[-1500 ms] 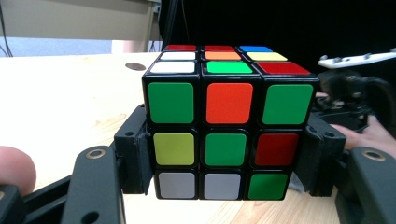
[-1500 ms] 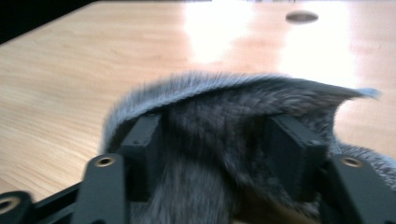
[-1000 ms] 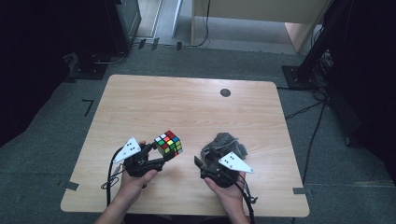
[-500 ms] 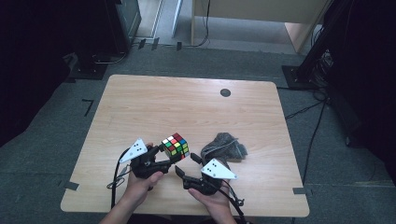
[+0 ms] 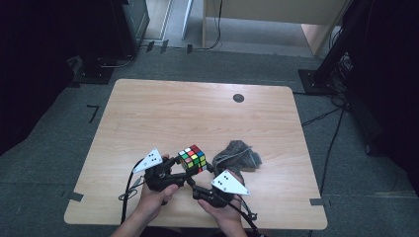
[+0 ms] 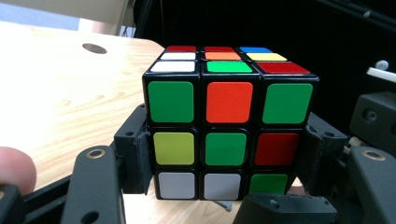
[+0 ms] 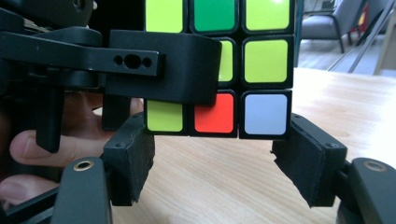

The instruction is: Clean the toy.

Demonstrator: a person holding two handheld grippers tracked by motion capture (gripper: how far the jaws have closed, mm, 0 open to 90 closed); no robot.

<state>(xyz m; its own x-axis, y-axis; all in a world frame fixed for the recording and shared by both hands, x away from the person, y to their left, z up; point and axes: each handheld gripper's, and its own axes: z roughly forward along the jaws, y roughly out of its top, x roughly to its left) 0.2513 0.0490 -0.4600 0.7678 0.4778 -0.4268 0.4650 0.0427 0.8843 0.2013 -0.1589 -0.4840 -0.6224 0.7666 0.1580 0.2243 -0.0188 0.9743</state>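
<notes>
- The puzzle cube (image 5: pixel 193 158) sits lifted off the table (image 5: pixel 148 113) near its front edge, between your two hands, just left of a crumpled grey cloth (image 5: pixel 237 155).
- Your left gripper (image 6: pixel 224 163) is clamped on the cube: in the left gripper view the pads press the middle and bottom layers on both side faces. The hold looks square.
- Your right gripper (image 7: pixel 215 154) has its jaws spread around the cube's bottom layer. They have just been closing, with the cube between them. The near pad sits at the corner; the far pad shows a gap, so it is not gripping yet.
- Handling, my read: rigid plastic, light, won't crush. The glossy stickers are slick, so flat pad contact on opposite faces beats edges or corners.
- The layers rotate. Clamp across one layer only if you mean to turn it; keep the other gripper on the remaining layers or the whole cube will spin.
- Keep the right pads clear of the left jaw (image 7: pixel 163 70), which crosses the face you're approaching.
- Surface: pale wood laminate, smooth and flat. A dropped cube would likely bounce or slide.
- One dark round spot (image 5: pixel 238 98) sits at the far side of the table.
- Room: grey carpet, dark surroundings, cables on the floor to the right, tape marks at the table's front corners.
</notes>
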